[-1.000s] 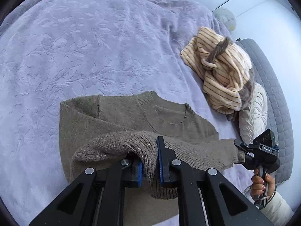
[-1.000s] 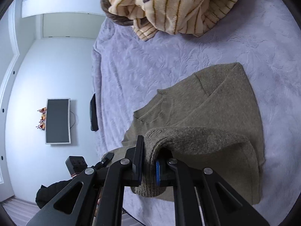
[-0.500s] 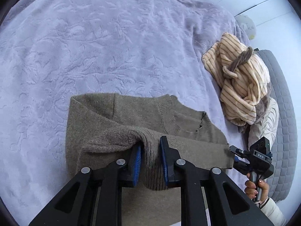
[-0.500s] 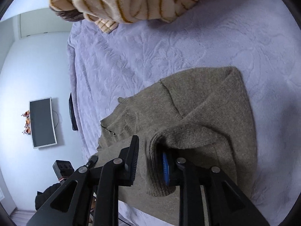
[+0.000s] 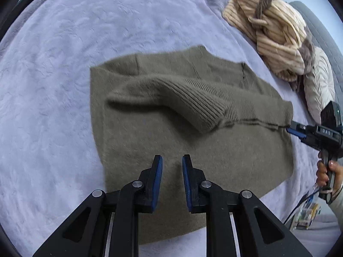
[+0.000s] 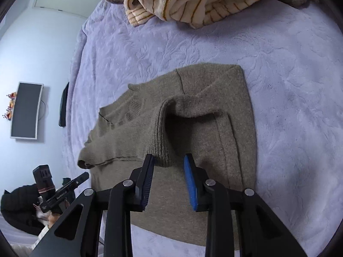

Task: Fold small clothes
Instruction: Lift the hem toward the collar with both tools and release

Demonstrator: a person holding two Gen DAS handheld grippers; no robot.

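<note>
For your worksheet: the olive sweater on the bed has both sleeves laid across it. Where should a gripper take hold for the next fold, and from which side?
Probably the hem edge of the olive sweater, nearest the open left gripper and right gripper. Come from the near side, one gripper per corner. That edge lies flat and free on the bedspread, while the folded sleeve cuff sits on top.

White letters on the right tongs [image 5: 289, 129] body looked like "DAS", blurry. Small white print on the left tongs [image 6: 84, 175] arm was too small to read.
</note>
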